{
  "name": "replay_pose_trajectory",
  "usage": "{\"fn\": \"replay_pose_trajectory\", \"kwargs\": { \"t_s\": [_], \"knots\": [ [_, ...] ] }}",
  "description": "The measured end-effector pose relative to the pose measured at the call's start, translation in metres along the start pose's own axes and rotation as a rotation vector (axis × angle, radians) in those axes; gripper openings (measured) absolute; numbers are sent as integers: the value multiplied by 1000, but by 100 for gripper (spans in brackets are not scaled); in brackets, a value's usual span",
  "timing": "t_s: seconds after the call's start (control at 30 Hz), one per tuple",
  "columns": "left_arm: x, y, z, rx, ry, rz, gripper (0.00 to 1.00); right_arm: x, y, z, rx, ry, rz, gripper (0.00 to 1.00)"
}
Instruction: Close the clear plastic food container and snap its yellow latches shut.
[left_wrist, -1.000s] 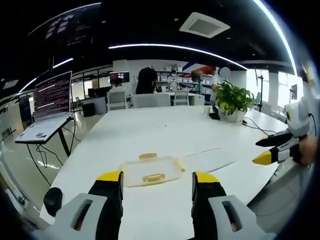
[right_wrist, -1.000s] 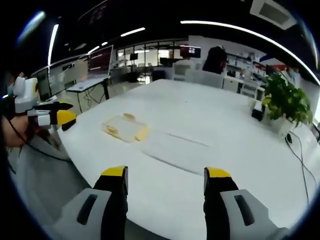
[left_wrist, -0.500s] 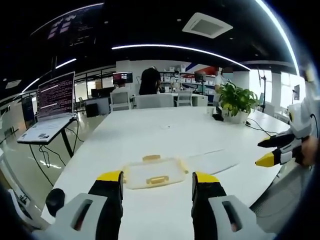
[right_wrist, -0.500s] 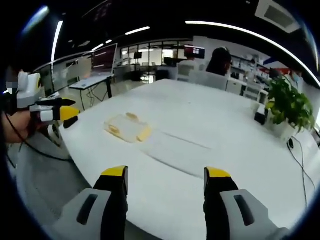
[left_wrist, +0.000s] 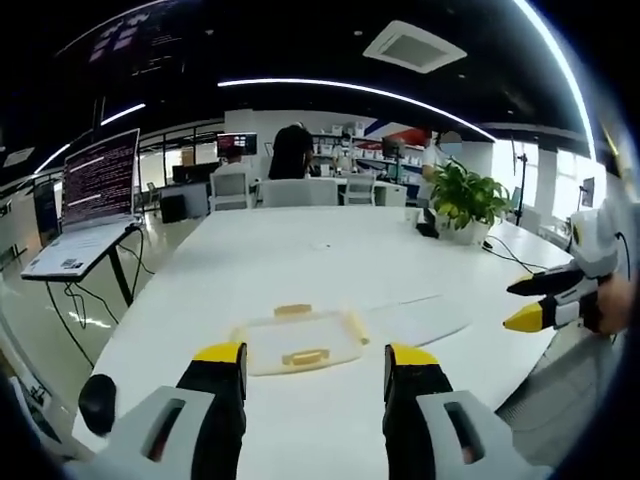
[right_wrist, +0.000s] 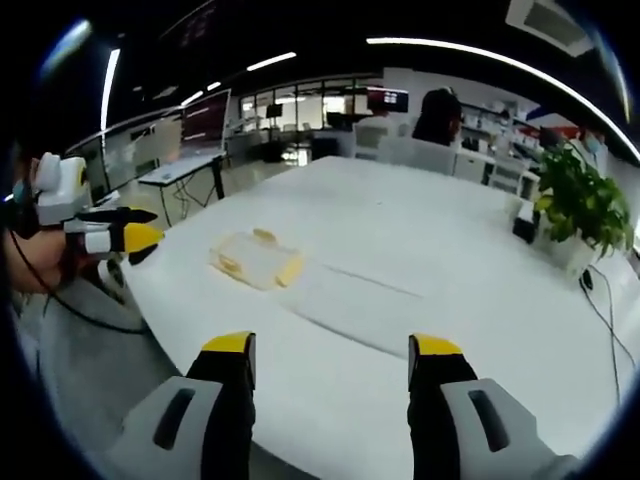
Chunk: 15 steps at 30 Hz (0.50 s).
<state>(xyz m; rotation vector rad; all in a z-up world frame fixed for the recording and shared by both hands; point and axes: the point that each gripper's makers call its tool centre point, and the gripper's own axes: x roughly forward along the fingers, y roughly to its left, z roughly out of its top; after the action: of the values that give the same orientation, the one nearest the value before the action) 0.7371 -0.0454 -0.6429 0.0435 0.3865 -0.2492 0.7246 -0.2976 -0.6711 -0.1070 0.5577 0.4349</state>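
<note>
Container (left_wrist: 297, 340), lower centre, looks light, stiff, slippery; press lid, pinch yellow latches (left_wrist: 306, 356). Left gripper (left_wrist: 313, 364) and right gripper (right_wrist: 331, 358) gape, empty

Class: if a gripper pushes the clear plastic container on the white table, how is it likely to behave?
The clear plastic container with yellow latches looks empty and thin-walled, so probably light. Sitting low and flat on the smooth white table, it would likely slide rather than tip.

A white table (left_wrist: 300, 250) carries the clear container (left_wrist: 298, 342), a potted plant (left_wrist: 465, 200), and perhaps cables.
</note>
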Motion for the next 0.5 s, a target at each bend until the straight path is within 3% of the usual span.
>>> {"fn": "replay_pose_trajectory", "kwargs": {
  "t_s": [0.13, 0.4, 0.5],
  "knots": [
    [4, 6, -1, 33, 9, -17, 49, 8, 6, 5, -27, 8, 37, 59],
    [16, 15, -1, 216, 29, -105, 48, 26, 26, 12, -173, 47, 147, 57],
    [21, 19, -4, 258, 44, -125, 47, 33, 32, 14, -181, 63, 181, 57]
  ]
}}
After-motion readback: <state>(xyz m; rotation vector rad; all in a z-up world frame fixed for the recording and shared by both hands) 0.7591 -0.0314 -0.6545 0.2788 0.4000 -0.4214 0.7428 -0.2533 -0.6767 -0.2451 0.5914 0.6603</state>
